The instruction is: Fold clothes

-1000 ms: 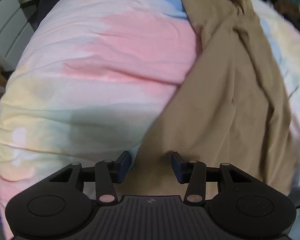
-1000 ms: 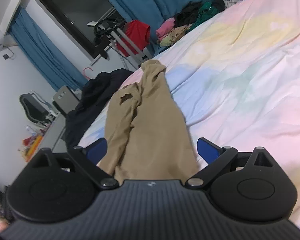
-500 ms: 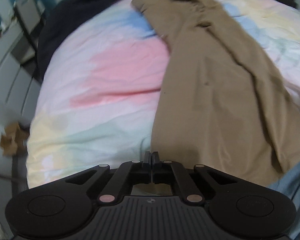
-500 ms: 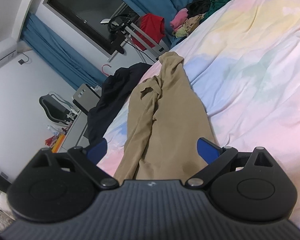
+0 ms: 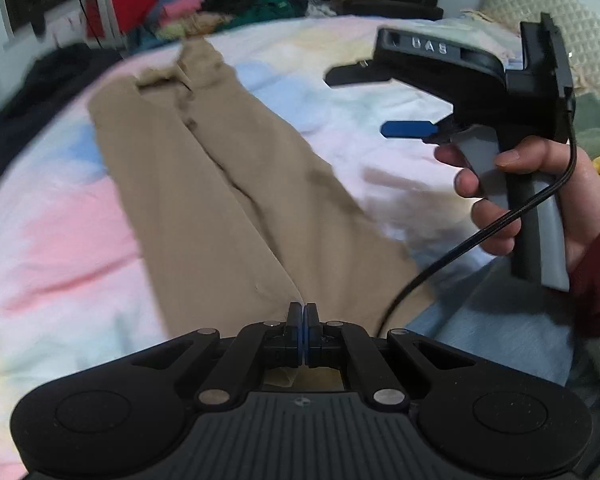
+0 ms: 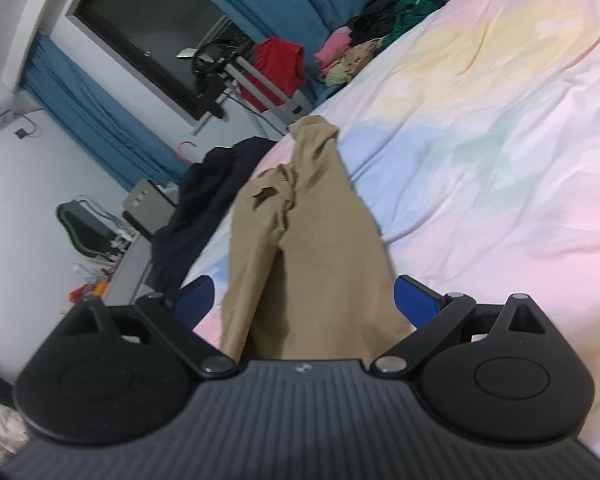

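My left hand-held gripper (image 5: 302, 314) is clamped on the near hem of the trousers (image 5: 220, 200), which run lengthwise up the bed (image 5: 60, 240) away from it, while my right hand-held gripper (image 6: 304, 300) hangs spread wide over that same near end.

Bedroom: pastel-patterned bedspread (image 6: 480, 128), dark window (image 6: 140, 28) flanked by teal curtains (image 6: 84, 120), pale wall (image 6: 16, 184), heaped clothes (image 6: 380, 36) (far bed edge), black chair (image 6: 80, 228).
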The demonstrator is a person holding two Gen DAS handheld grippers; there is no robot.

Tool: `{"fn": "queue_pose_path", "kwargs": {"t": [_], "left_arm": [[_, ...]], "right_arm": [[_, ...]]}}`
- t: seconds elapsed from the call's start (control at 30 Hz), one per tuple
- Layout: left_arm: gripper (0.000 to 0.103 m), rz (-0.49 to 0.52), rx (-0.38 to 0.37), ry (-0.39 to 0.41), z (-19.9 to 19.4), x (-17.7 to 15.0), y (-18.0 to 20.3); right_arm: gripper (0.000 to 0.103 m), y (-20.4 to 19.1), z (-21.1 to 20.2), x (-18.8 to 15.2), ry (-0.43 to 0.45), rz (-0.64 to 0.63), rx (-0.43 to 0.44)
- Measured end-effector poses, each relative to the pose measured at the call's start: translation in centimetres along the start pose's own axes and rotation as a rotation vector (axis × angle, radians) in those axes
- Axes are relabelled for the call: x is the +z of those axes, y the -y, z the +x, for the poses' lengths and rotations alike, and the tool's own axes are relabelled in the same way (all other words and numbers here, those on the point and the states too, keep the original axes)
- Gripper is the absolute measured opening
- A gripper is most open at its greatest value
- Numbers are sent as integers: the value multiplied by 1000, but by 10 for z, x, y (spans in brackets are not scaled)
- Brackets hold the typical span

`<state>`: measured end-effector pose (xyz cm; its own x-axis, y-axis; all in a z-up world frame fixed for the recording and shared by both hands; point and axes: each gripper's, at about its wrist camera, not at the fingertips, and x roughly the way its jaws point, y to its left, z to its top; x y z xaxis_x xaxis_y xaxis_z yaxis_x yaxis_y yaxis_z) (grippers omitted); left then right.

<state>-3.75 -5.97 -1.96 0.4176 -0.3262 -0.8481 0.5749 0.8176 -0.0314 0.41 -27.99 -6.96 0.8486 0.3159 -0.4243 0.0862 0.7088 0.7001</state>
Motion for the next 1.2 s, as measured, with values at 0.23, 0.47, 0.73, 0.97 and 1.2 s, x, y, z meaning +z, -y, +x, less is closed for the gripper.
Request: {"fn": "queue_pose_path", "kwargs": {"t": [0.23,0.47,0.73,0.97,1.2], "left_arm": [[27,-195,-184,-101,47,-10,-23],[62,-476,-169,-42,40,-26,-99],[74,-769,-143,-108,67,-45,-157],[73,-841,-197,-202,85,-52,-164],[57,-698,-176,-324,92,-49,-140]], "right_arm": [[98,17,4,-4,-82,39,-61],[98,64,-6,-24,-216,249,-121],[81,60,13,-40,-381,239,-111],[69,52,6,-50,-454,207,-93],[62,37,1,-61,-533,109,-120]]}}
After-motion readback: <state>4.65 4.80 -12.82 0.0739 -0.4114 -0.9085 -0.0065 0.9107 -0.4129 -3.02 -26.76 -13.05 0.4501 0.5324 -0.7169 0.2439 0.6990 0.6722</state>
